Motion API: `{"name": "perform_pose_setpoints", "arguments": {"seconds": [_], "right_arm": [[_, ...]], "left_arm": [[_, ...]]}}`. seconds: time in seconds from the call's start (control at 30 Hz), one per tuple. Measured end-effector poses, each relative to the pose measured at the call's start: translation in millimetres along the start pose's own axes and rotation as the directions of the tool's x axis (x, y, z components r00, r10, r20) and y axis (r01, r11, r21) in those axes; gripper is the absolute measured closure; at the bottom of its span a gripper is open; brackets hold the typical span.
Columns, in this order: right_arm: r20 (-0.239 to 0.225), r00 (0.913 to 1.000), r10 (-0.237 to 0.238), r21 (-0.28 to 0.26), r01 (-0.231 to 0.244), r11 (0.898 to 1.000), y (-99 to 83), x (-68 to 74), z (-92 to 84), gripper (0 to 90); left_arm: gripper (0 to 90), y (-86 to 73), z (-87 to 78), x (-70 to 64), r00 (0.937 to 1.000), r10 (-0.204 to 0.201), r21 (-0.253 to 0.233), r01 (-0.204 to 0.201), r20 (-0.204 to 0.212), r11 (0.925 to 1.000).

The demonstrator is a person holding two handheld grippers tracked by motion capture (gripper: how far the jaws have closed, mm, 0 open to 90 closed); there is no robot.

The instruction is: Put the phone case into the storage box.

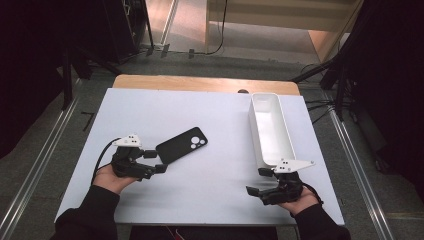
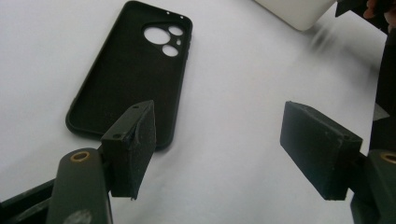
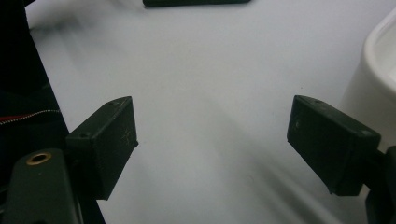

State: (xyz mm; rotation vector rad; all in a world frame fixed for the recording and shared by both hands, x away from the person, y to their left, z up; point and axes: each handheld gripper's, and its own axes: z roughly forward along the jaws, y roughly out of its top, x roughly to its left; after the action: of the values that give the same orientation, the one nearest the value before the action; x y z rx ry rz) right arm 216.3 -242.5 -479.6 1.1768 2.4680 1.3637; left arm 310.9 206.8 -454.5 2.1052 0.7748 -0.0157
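Note:
A black phone case (image 1: 181, 144) lies inner side up on the white table top (image 1: 210, 115), with its camera holes toward the far right. My left gripper (image 1: 156, 161) is open just at the case's near left end. In the left gripper view one pad hangs over the near corner of the case (image 2: 130, 74), and only bare table shows between the jaws of the left gripper (image 2: 219, 116). My right gripper (image 1: 257, 181) stands open near the front right, close to the near end of a long white bin (image 1: 270, 130). Nothing lies between the jaws of the right gripper (image 3: 212, 121).
The white bin (image 3: 378, 79) is empty and runs from the front right toward the far edge. A wooden strip (image 1: 200, 82) borders the table's back. Dark stands and cables sit on the floor at both sides.

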Motion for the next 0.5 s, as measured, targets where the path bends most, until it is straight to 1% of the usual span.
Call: {"name": "perform_pose_setpoints", "arguments": {"seconds": [0.1,0.13,0.17,0.27,0.3,0.4,0.43,0.5], "right_arm": [[0.0,1.0,-0.002,0.0,0.002,1.0,0.0,0.0,0.1,14.4],[0.0,1.0,-0.001,-0.001,0.001,1.0,0.0,-0.1,0.0,14.4],[0.001,1.0,0.0,-0.001,0.0,1.0,0.0,-0.2,0.0,14.4],[0.002,1.0,0.0,-0.002,0.0,1.0,0.1,-0.5,0.2,14.4],[-0.001,1.0,0.002,-0.001,-0.002,1.0,0.1,-0.5,0.3,14.4],[-0.004,1.0,-0.001,0.001,0.001,1.0,0.1,-0.1,0.5,14.4],[-0.004,1.0,-0.001,0.001,0.001,1.0,0.1,0.0,0.6,14.4],[-0.003,1.0,-0.002,0.003,0.002,1.0,0.0,0.1,0.5,14.4]], "left_arm": [[26.3,4.6,3.1,3.8,1.0,-0.007,-0.002,0.007,-0.001,1.0],[26.3,6.3,4.4,5.2,1.0,-0.003,-0.003,0.003,-0.002,1.0],[26.3,8.3,5.1,6.8,1.0,0.005,0.006,-0.005,-0.002,1.0],[26.3,12.7,7.8,9.4,1.0,-0.001,-0.007,0.001,-0.003,1.0],[26.3,14.1,8.8,10.4,1.0,0.0,-0.001,0.0,-0.002,1.0],[26.3,18.3,11.0,12.1,0.9999,0.014,0.004,-0.014,-0.009,0.9999],[26.3,19.9,11.5,13.0,0.9998,0.018,0.005,-0.018,-0.003,0.9998],[26.3,22.9,12.9,14.9,0.9997,0.023,-0.006,-0.023,-0.005,0.9997]]}}
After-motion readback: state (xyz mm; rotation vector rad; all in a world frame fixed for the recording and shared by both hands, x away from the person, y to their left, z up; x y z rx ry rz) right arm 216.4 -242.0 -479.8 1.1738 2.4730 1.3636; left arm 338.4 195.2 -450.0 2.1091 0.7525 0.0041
